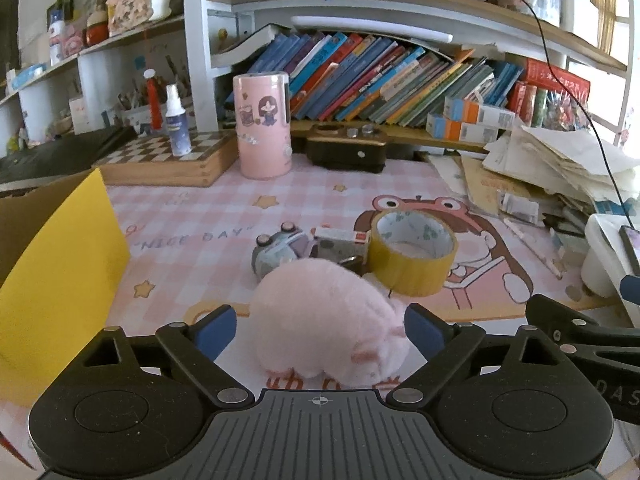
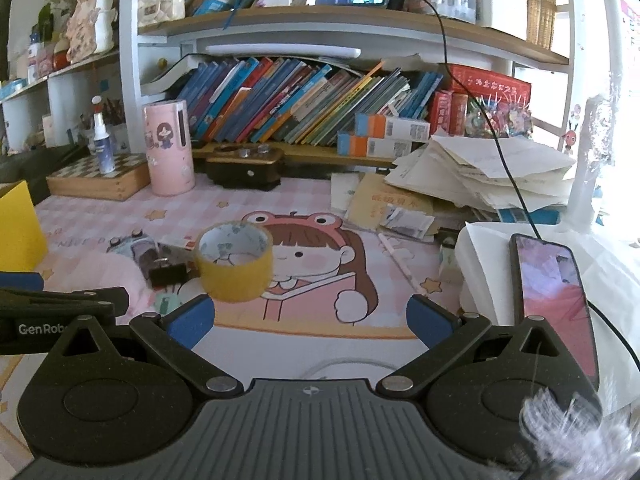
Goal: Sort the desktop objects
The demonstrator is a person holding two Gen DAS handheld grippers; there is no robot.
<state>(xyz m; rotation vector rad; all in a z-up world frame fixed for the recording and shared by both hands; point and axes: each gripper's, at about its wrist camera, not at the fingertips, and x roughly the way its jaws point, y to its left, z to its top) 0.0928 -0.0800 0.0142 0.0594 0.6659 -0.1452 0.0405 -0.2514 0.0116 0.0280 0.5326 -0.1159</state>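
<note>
A pink plush toy [image 1: 332, 316] lies on the pink desk mat [image 1: 192, 216] between the fingers of my left gripper [image 1: 320, 330]. The jaws stand wide, and a gap shows at the left pad [image 1: 218, 328], so the gripper is open. Just beyond the plush lie a small toy car [image 1: 280, 248], a little box [image 1: 340, 240] and a yellow tape roll [image 1: 412, 256]. In the right wrist view my right gripper [image 2: 310, 320] is open with nothing between its fingers. The tape roll [image 2: 236, 260] stands ahead to its left, beside a black binder clip [image 2: 168, 274].
A yellow box [image 1: 52, 272] stands at the left edge. At the back are a pink cylinder [image 1: 264, 124], a chessboard box [image 1: 168, 160] with a spray bottle [image 1: 176, 120], and a shelf of books [image 1: 380, 80]. A paper pile [image 2: 480, 172] and a phone [image 2: 552, 292] fill the right.
</note>
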